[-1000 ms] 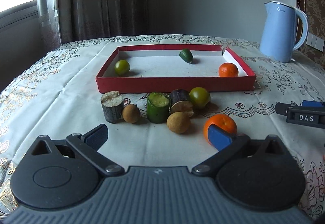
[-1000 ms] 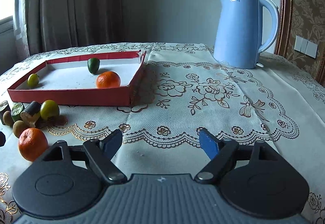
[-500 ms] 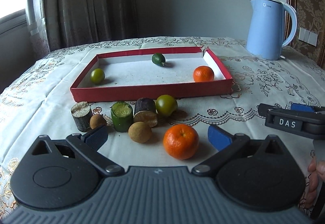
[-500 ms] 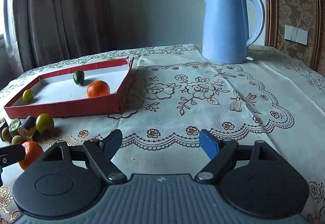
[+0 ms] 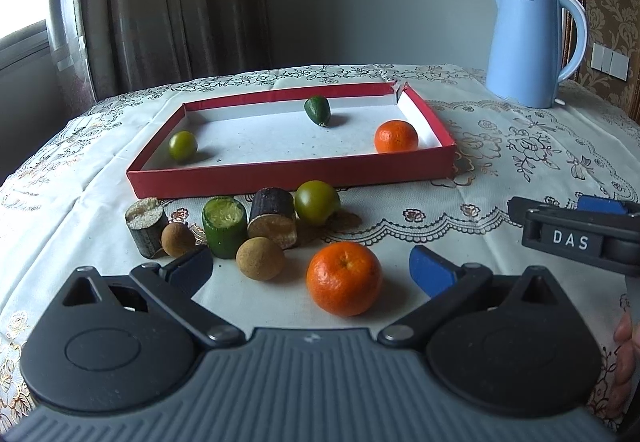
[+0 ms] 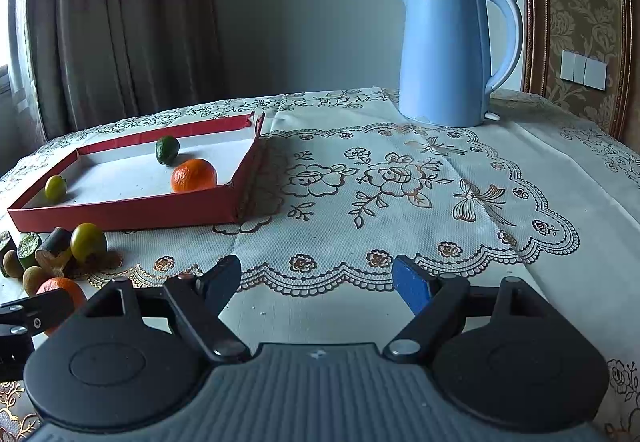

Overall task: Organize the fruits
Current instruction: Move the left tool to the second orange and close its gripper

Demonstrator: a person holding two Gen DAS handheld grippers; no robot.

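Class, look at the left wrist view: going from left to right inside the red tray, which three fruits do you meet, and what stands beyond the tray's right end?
Yellow-green fruit → dark green fruit → orange → past the red tray, the blue kettle.

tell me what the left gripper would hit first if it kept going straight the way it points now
Most likely the loose orange on the tablecloth: it sits just ahead of the open left gripper, slightly right of centre between the fingers. Depth is hard to judge; the brown fruit lies close beside that line.
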